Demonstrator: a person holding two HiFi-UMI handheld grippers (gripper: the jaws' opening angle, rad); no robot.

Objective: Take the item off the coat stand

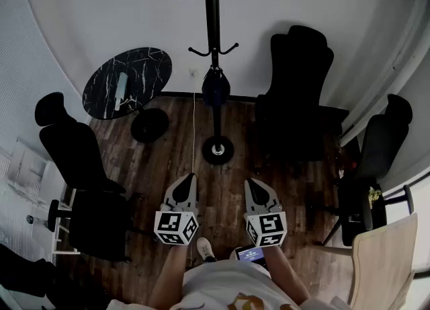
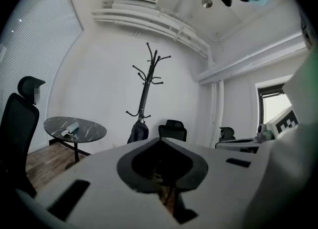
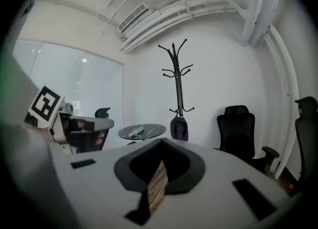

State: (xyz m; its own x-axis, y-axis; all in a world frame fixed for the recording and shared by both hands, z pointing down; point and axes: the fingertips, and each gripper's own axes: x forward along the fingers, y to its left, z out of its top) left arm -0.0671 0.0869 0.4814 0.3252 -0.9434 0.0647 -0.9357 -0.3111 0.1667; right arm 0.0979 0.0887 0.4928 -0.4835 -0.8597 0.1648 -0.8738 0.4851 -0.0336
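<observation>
I see left hand-held gripper (image 1: pixel 189 178) and right hand-held gripper (image 1: pixel 249 181) both closed on nothing, well apart from the bag (image 1: pixel 216 89) hanging on the coat stand (image 1: pixel 213 19).

The floor (image 1: pixel 168 161) is seen steeply from above in the head view. The far coat stand (image 1: pixel 213 33) is shared by both gripper views.

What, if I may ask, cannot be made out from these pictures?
- Top of the stand: cut off by the head view's upper edge; it shows whole only in the gripper views, and small.
- The bag: small and dark in every view, so how it sits on its hook cannot be told.
- The light thing on the table: too small in all views to name.
</observation>
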